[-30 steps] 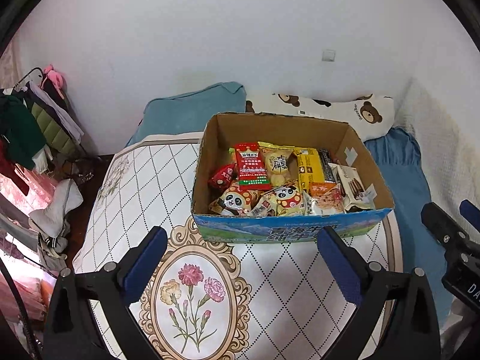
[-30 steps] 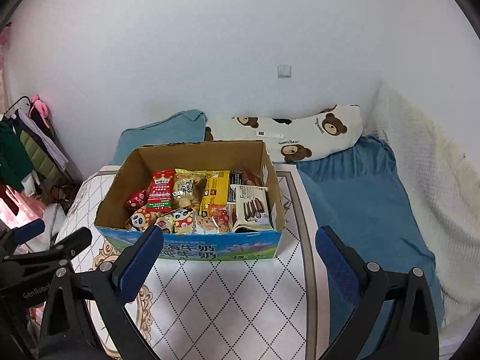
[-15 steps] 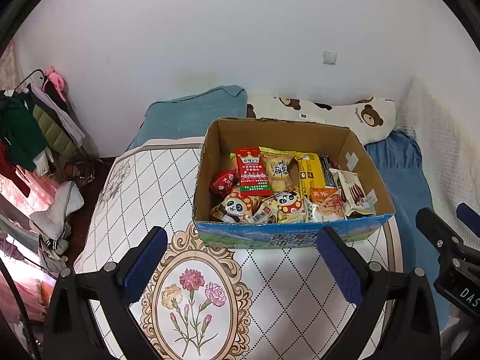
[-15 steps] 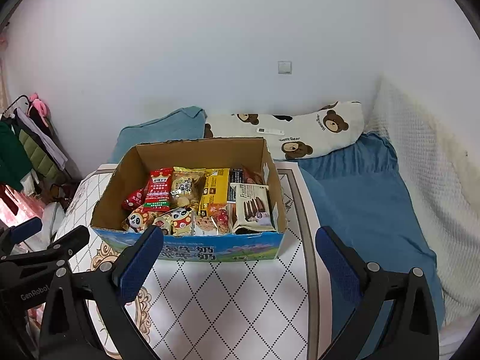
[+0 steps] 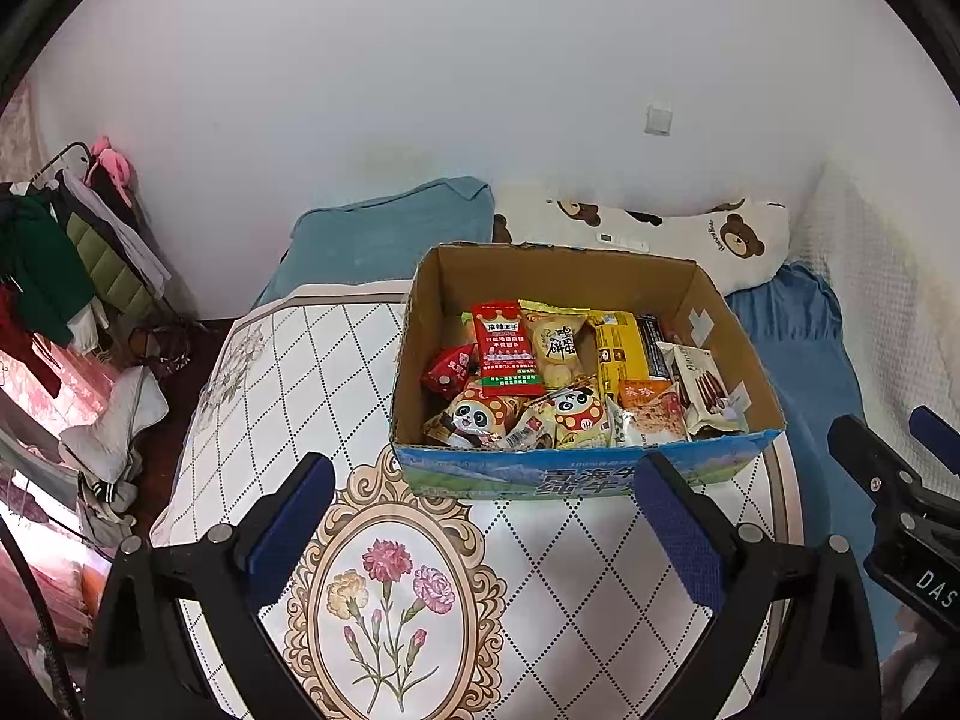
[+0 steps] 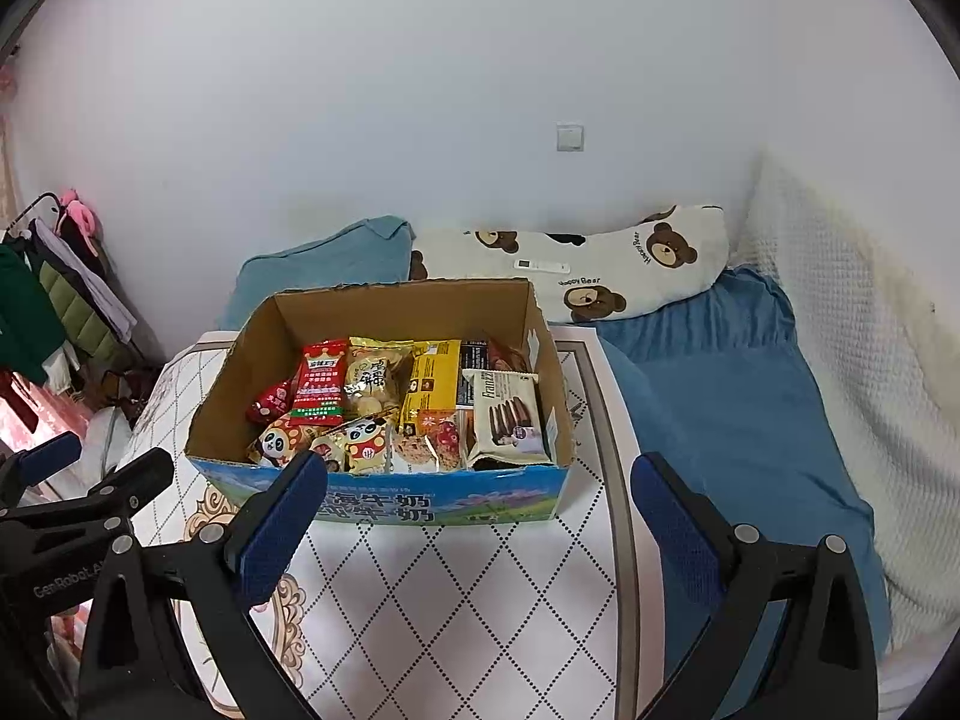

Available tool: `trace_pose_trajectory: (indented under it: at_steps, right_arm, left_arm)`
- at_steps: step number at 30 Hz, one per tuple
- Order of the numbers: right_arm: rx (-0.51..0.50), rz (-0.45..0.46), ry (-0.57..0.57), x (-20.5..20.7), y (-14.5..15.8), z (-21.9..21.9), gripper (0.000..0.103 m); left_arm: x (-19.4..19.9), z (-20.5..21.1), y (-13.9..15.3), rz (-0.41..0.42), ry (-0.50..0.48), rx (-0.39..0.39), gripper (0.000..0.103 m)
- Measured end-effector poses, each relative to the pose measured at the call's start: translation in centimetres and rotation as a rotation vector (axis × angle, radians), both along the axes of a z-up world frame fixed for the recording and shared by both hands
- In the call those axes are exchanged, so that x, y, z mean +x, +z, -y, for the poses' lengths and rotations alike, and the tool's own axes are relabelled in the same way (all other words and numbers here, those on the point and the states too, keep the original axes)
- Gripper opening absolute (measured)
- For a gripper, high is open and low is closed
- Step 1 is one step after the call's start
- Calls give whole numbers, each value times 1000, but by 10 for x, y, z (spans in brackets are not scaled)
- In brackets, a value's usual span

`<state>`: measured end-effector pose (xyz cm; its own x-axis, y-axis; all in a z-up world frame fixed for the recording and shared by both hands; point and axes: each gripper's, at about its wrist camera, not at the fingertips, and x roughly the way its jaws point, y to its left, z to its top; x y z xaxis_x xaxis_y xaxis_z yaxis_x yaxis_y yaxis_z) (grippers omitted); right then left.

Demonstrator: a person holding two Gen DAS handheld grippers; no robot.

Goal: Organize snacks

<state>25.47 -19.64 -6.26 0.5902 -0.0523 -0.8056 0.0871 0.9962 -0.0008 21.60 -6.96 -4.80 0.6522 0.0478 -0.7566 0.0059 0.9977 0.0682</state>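
An open cardboard box (image 5: 708, 300) with a blue printed front stands on a white diamond-patterned mat (image 5: 288, 372); it also shows in the right wrist view (image 6: 384, 306). It holds several snack packets, among them a red packet (image 5: 503, 345), a yellow packet (image 5: 621, 351), panda packets (image 5: 474, 417) and a white chocolate biscuit pack (image 6: 507, 414). My left gripper (image 5: 480, 534) is open and empty, in front of the box. My right gripper (image 6: 474, 522) is open and empty, also in front of the box, to its right.
A teal pillow (image 5: 384, 234) and a bear-print pillow (image 5: 690, 234) lie behind the box against the white wall. A blue blanket (image 6: 720, 396) and a white blanket (image 6: 852, 336) lie to the right. A clothes rack (image 5: 66, 252) stands at the left.
Both grippers have drawn back and risen a little, so the box sits slightly farther and lower in both views. Both stay open and empty.
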Motion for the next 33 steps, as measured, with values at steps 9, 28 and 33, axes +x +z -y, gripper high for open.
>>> trace_pose_trajectory:
  at_steps: [9,28,33]
  right_arm:
    - [-2,2,-3,-4,2,0,103]
    - [-8,24,13,-7,11,0,103]
    - [-6,28,15,-8,13,-1,103]
  left_arm:
    - [-5,1,4,14,-6,1,102]
    - [-10,3,11,37,-12,3,102]
    - [-12,3,15,42,-10,1,102]
